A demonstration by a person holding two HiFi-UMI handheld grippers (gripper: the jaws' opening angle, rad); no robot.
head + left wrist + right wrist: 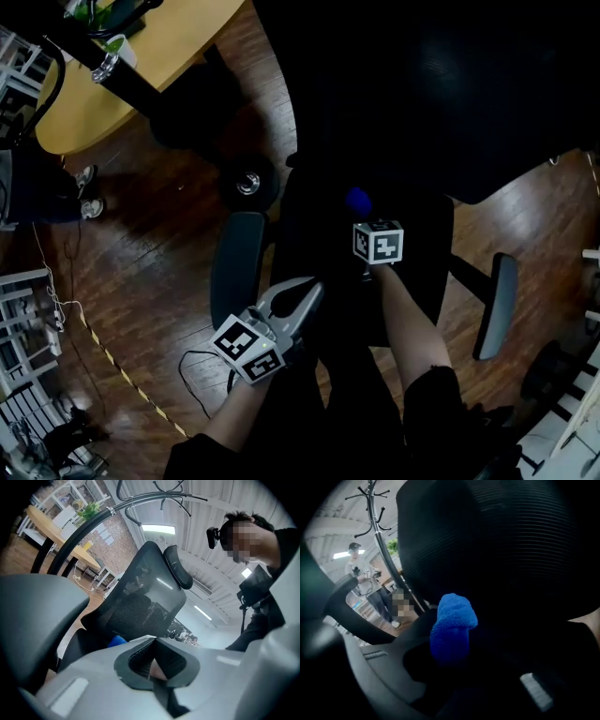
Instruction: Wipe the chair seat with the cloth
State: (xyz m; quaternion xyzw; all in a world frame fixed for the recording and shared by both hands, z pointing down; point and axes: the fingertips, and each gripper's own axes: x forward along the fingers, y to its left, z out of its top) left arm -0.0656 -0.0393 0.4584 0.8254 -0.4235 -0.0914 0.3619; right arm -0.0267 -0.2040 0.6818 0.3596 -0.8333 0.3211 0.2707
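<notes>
Right now the right gripper (366,217) has its jaws clamped on the blue cloth (357,200), which is held over the back edge of the chair seat (422,262), close to the backrest (422,94). The left gripper (307,294) hangs at the seat's left edge beside the armrest (237,267), its jaws together on nothing.

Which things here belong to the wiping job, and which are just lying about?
Job:
cloth, shut in the right tool
seat

Lying about:
table
plant
coat rack
left tool, shut and empty
</notes>
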